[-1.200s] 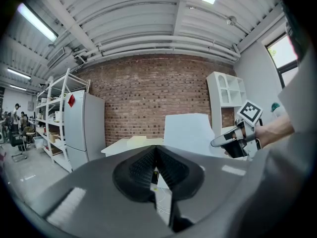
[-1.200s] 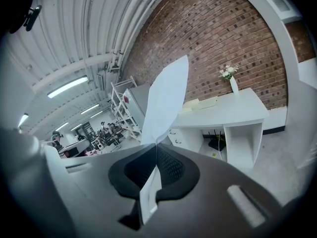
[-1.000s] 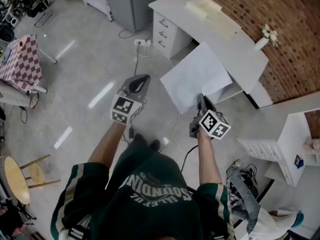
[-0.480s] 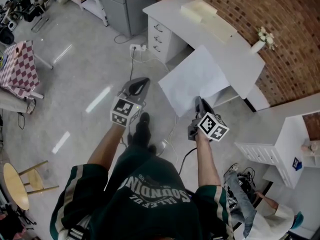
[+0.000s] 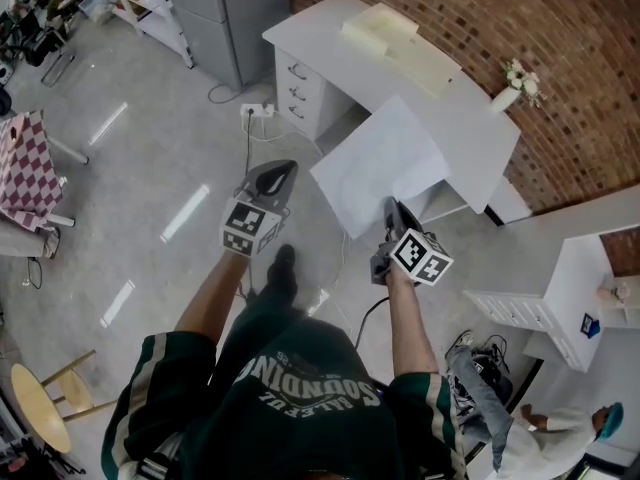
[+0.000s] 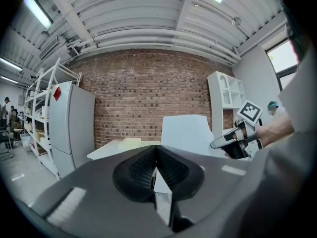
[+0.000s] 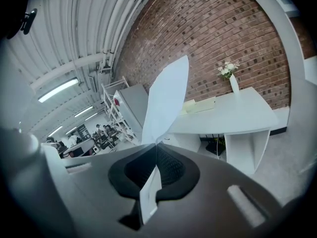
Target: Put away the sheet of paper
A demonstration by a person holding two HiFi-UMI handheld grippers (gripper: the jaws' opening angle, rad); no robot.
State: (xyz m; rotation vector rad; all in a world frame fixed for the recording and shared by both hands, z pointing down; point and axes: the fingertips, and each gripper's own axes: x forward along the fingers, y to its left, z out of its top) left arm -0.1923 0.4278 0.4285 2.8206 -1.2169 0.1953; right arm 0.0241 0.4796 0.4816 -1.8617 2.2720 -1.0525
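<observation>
The sheet of paper [image 5: 385, 163] is white and stands up in the air, pinched at its lower edge by my right gripper [image 5: 390, 206], which is shut on it. In the right gripper view the paper [image 7: 166, 103] rises from the closed jaws of the right gripper [image 7: 156, 150]. My left gripper [image 5: 280, 168] is held level to the left of the sheet, shut and holding nothing. In the left gripper view its jaws meet at the left gripper's tip [image 6: 156, 155], with the paper [image 6: 185, 133] and the right gripper [image 6: 218, 144] ahead to the right.
A white desk [image 5: 330, 38] with drawers stands ahead by the brick wall, bearing a cream folder [image 5: 385, 28] and a vase of flowers [image 5: 510, 83]. A power strip [image 5: 255, 110] and cables lie on the floor. A white shelf unit [image 5: 560, 298] stands right, a grey cabinet [image 5: 205, 8] behind.
The person has stepped on across the floor, one foot showing below the left gripper. Both grippers keep their pose and the right one still holds the sheet.
</observation>
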